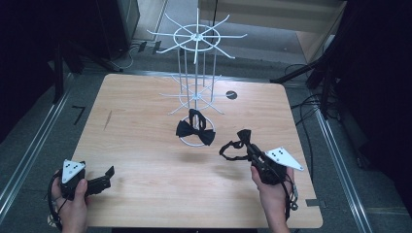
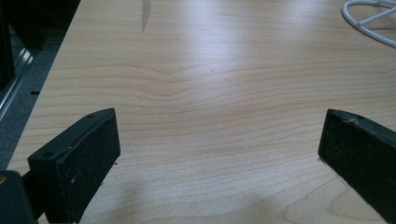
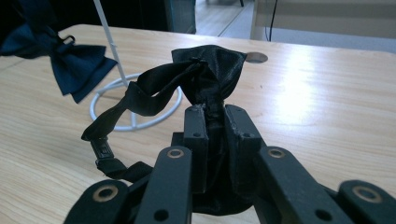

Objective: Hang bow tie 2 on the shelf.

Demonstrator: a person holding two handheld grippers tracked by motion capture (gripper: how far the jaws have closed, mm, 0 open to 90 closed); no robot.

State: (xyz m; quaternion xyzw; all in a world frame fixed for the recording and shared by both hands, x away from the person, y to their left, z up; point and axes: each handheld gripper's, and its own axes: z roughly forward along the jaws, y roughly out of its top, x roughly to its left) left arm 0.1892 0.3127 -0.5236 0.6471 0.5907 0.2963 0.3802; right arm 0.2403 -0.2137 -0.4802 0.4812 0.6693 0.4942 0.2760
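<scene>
A person's right hand (image 1: 272,191) comes in from the bottom right of the wooden table (image 1: 145,145), holding the right gripper (image 1: 250,148) lifted above the tabletop and aimed forward and slightly left, toward the white wire display stand (image 1: 194,73). Its two black jaws are pressed nearly together, pinching a black satin bow tie (image 3: 208,70) by its bunched middle. The bow's fabric fans up and forward past the jaw tips, its long axis running along the jaws. Its black neck strap (image 3: 130,102) loops out to the left and droops down, hanging clear of the table.

A second black bow tie (image 1: 194,130) hangs low on the stand, its wings spread sideways above the round base.

The left hand (image 1: 73,204) rests at the table's near left corner. The left gripper (image 1: 108,174) lies level, pointing right, its jaws spread wide apart with bare wood between them.
</scene>
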